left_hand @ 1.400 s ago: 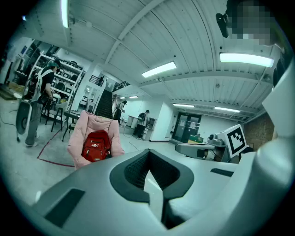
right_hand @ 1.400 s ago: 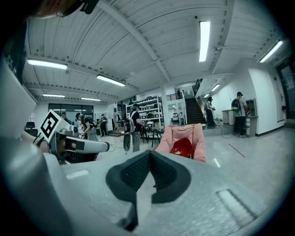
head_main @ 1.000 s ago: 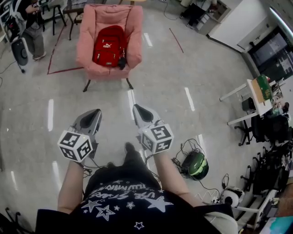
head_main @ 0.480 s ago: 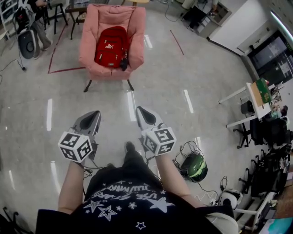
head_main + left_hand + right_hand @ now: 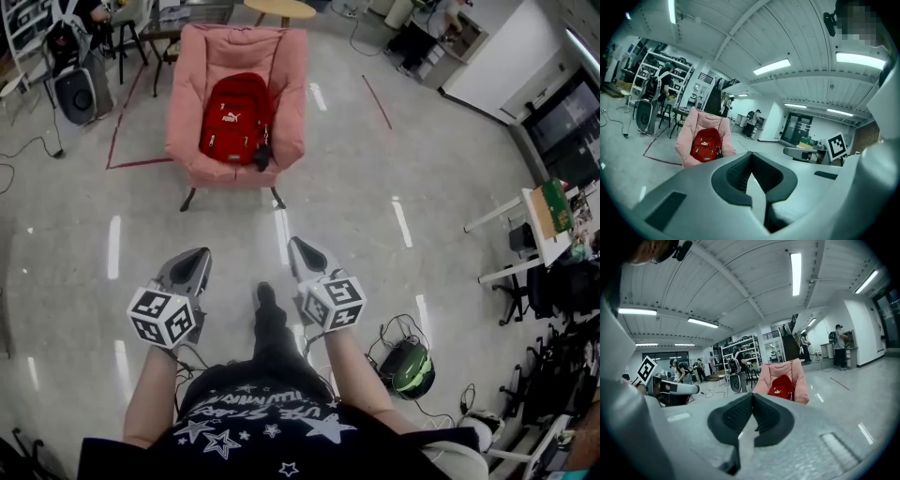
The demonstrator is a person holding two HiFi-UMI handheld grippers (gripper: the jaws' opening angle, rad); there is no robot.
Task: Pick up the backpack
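Both the left gripper [image 5: 192,265] and right gripper [image 5: 302,254], fingers pressed together on nothing, sit well apart from the backpack [image 5: 234,117]: approach it, then spread them.

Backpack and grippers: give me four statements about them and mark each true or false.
1. The red backpack sits on the seat of the pink armchair. True.
2. The left gripper and the right gripper both have their jaws together. True.
3. The left gripper is shut on the backpack's strap. False: nothing is between its jaws, and the backpack is well ahead of it, across open floor.
4. The backpack lies on the floor beside the armchair. False: it leans upright against the armchair's back, on the seat.
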